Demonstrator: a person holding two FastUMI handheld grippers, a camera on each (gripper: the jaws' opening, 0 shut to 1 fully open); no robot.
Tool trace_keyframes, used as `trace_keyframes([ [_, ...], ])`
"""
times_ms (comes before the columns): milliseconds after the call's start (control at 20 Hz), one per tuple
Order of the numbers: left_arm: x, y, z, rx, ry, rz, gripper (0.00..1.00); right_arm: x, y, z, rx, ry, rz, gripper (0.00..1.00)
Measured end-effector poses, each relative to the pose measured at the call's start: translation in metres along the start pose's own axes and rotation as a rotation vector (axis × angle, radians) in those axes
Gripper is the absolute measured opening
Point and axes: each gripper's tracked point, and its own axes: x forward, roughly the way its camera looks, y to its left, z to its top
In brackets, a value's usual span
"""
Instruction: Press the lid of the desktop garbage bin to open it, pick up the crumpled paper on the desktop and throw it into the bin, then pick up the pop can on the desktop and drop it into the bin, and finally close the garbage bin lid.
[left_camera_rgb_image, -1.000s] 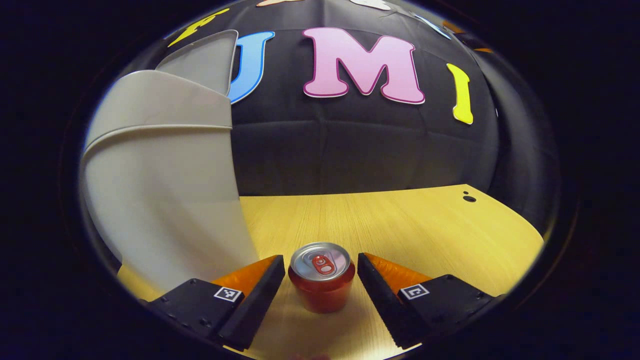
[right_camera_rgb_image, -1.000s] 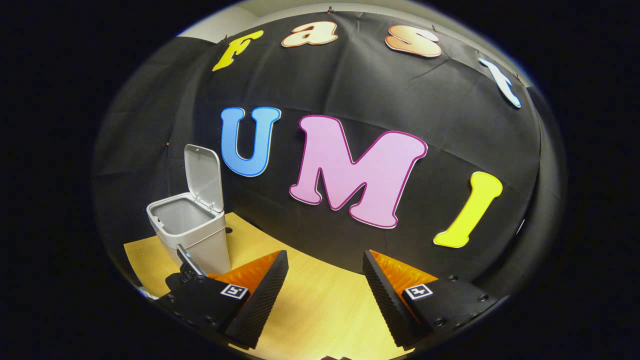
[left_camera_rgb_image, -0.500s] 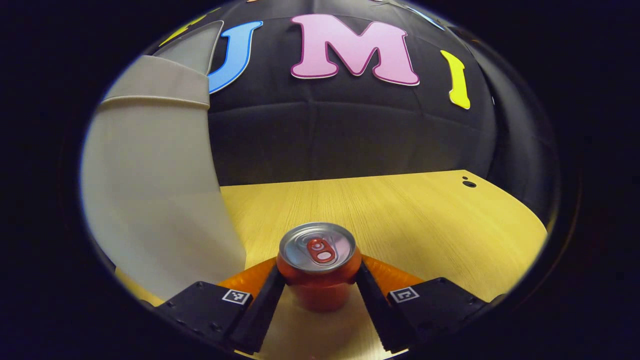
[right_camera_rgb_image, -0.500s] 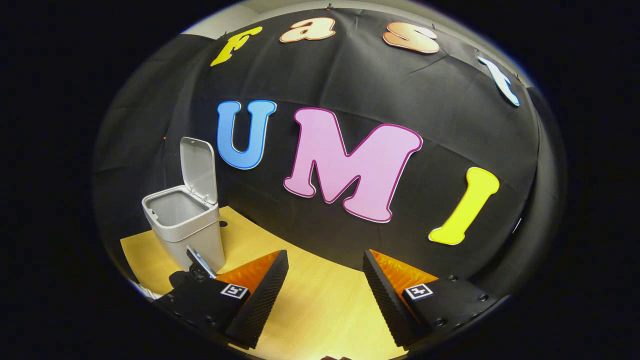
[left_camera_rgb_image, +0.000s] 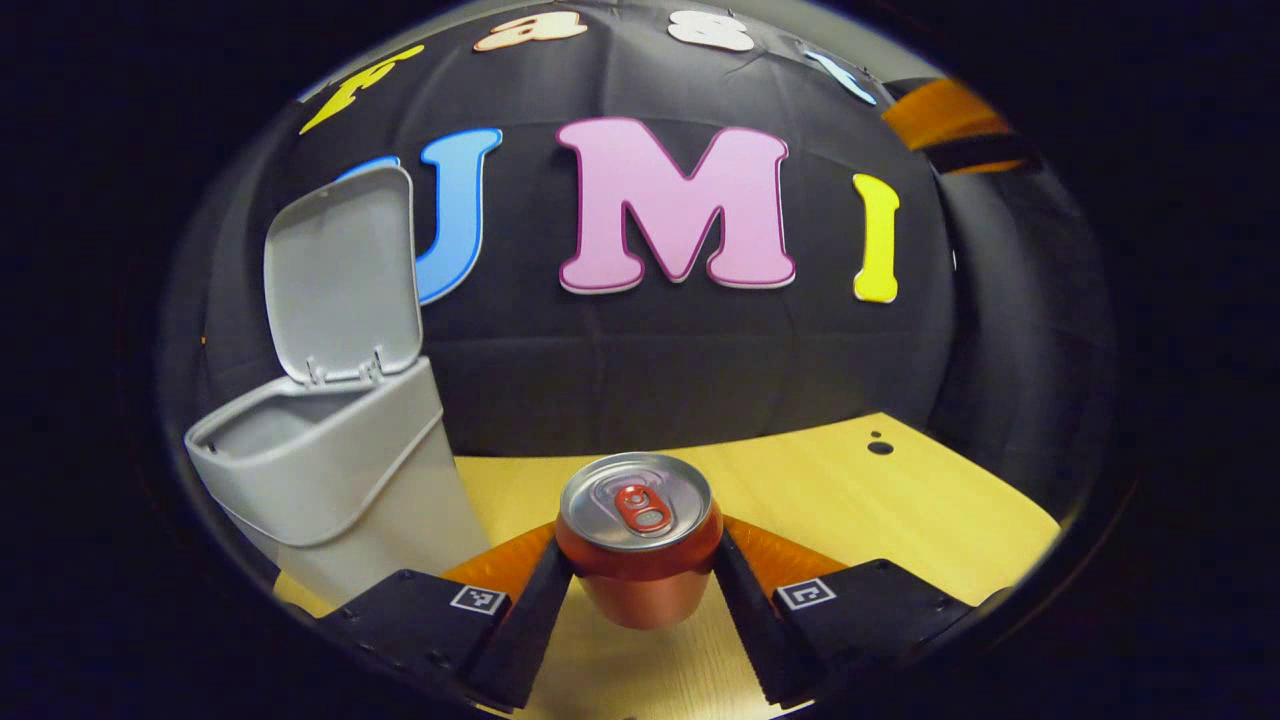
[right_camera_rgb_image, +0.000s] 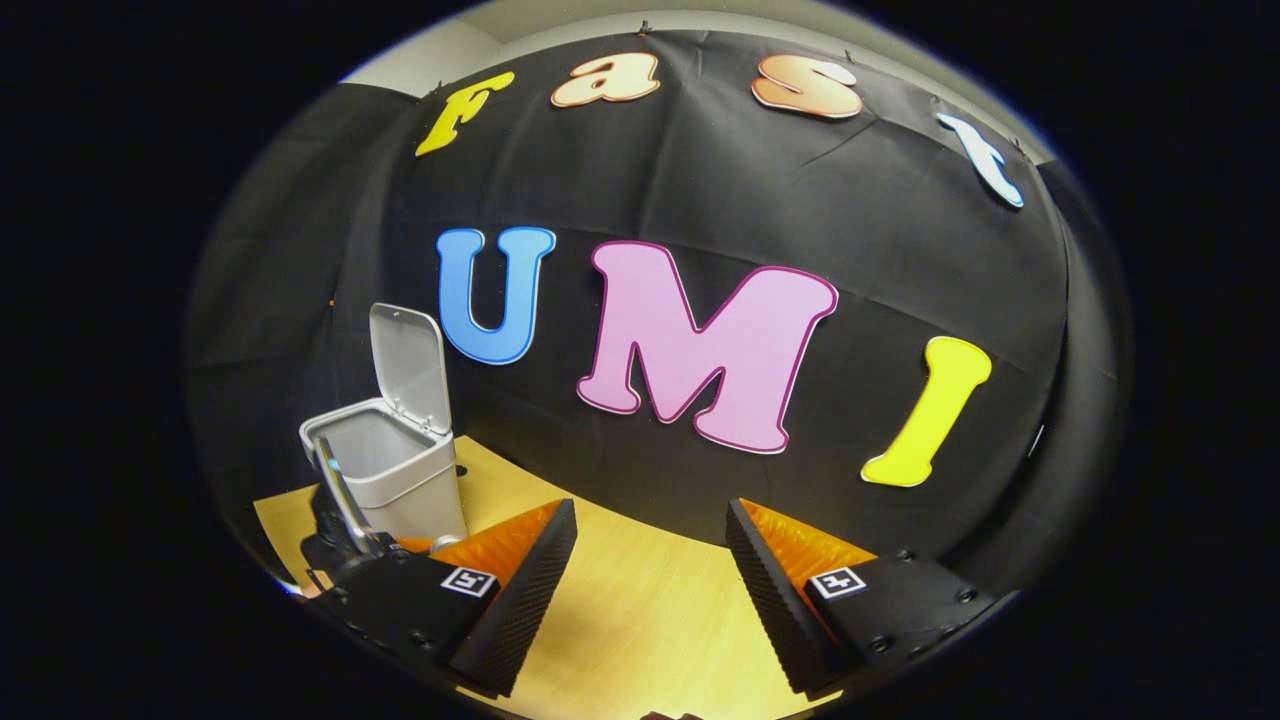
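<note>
Left gripper (left_camera_rgb_image: 640, 585) is clamped on an upright red pop can (left_camera_rgb_image: 640, 545), one finger on each side of the can's body, silver top facing up. The can looks lifted clear of the wooden desktop (left_camera_rgb_image: 880, 500), tho that's a judgement.

Grey bin (left_camera_rgb_image: 330, 470) sits at approx 9 o'clock from the can, just beside it, lid (left_camera_rgb_image: 340, 275) standing open.

Risks: the can is smooth and round, so it may slip or twist btwn the fingers if tipped during the carry. Swinging toward 9 o'clock too low could knock the can against the bin's rim and shove the light bin.

Right gripper (right_camera_rgb_image: 650, 575) hovers over the desktop w/ fingers spread wide, holding nothing; bin at approx 10 o'clock from it, well apart.
</note>
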Motion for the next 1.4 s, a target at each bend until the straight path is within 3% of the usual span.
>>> trace_keyframes([
  [200,-0.031,0.035,0.083,-0.095,-0.061,0.034,0.82,-0.016,-0.003,0.013,0.026,-0.045,-0.028,0.97],
  [350,-0.05,0.074,0.145,-0.08,-0.14,0.059,0.82,-0.025,-0.001,0.019,0.043,-0.067,-0.041,0.97],
  [500,-0.055,0.117,0.168,-0.02,-0.154,0.099,0.81,-0.03,0.003,0.026,0.064,-0.087,-0.046,0.97],
  [750,-0.044,0.174,0.153,-0.005,-0.117,0.16,0.82,-0.034,0.01,0.041,0.045,-0.117,-0.057,0.97],
  [950,-0.021,0.211,0.115,-0.026,-0.034,0.2,0.82,-0.039,0.01,0.046,0.043,-0.11,-0.077,0.97],
  [1400,0.005,0.241,0.053,-0.073,0.121,0.241,0.82,-0.041,0.008,0.041,0.032,-0.08,-0.114,0.97],
])
